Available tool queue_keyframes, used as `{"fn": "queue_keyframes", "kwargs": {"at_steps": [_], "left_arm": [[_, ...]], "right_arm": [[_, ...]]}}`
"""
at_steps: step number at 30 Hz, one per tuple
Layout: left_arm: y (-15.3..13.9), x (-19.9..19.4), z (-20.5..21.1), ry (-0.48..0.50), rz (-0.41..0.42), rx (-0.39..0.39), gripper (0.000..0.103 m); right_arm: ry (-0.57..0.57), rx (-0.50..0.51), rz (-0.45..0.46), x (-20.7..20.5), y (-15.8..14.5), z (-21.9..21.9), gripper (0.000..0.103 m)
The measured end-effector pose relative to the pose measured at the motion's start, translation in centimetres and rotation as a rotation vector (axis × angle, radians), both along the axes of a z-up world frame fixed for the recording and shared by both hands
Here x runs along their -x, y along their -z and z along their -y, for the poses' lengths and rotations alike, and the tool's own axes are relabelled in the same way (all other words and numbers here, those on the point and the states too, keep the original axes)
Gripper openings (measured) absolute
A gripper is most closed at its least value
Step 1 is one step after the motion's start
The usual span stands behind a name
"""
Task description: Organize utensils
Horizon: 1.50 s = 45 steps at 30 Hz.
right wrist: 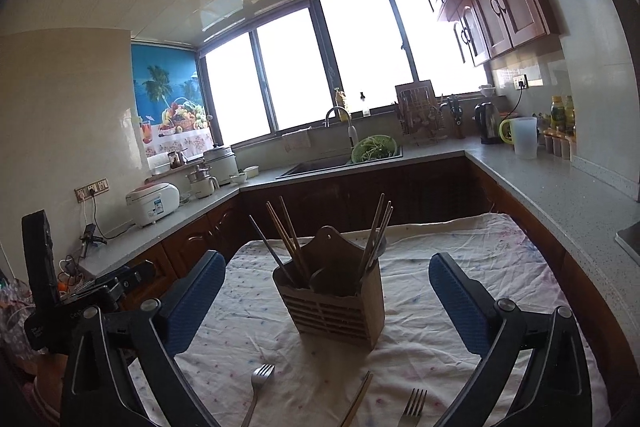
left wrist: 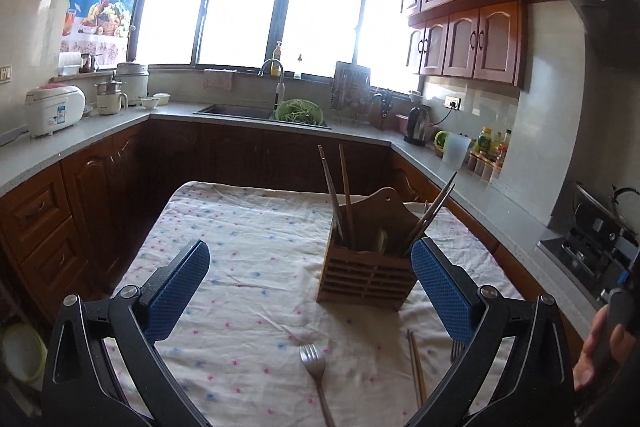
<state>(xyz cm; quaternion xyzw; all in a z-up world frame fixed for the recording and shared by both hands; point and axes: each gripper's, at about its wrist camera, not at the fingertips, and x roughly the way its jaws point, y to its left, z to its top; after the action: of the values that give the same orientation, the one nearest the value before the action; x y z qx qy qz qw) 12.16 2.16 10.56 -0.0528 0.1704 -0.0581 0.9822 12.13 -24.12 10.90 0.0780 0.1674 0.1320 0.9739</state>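
A wooden slatted utensil holder [left wrist: 366,277] [right wrist: 336,301] stands on the cloth-covered table [left wrist: 248,227] with several chopsticks [left wrist: 338,195] [right wrist: 286,237] sticking out of it. On the cloth in front of it lie a metal fork [left wrist: 314,367] [right wrist: 258,383], a pair of chopsticks [left wrist: 416,367] [right wrist: 358,401] and a second fork [left wrist: 456,349] [right wrist: 414,405]. My left gripper [left wrist: 310,267] is open and empty above the near part of the table. My right gripper [right wrist: 328,279] is open and empty, facing the holder.
A grey counter [left wrist: 80,135] runs around the room with a sink [left wrist: 236,111], a green colander [left wrist: 300,111], a rice cooker [left wrist: 54,109], a kettle [left wrist: 418,125] and bottles [left wrist: 490,145]. The stove [left wrist: 596,239] is at the right. The left gripper's body [right wrist: 80,291] shows at the left.
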Motion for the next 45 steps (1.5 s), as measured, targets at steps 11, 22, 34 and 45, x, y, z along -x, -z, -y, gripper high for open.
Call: {"fn": "queue_keyframes", "kwargs": {"at_steps": [11, 22, 34, 45], "left_arm": [[6.5, 5.0, 0.2, -0.04, 0.01, 0.02, 0.103], [9.9, 9.0, -0.2, -0.08, 0.031, -0.015, 0.103], [11.7, 10.6, 0.5, -0.092, 0.0, -0.058, 0.103], [11.6, 11.1, 0.8, -0.116, 0.009, -0.085, 0.103]], "right_arm": [[0.055, 0.114, 0.082, 6.5, 5.5, -1.5, 0.103], [0.087, 0.134, 0.002, 9.3, 11.5, -0.6, 0.103], [0.106, 0.142, -0.021, 11.6, 13.3, 0.1, 0.103], [0.105, 0.149, -0.013, 12.3, 13.2, -0.1, 0.103]]}}
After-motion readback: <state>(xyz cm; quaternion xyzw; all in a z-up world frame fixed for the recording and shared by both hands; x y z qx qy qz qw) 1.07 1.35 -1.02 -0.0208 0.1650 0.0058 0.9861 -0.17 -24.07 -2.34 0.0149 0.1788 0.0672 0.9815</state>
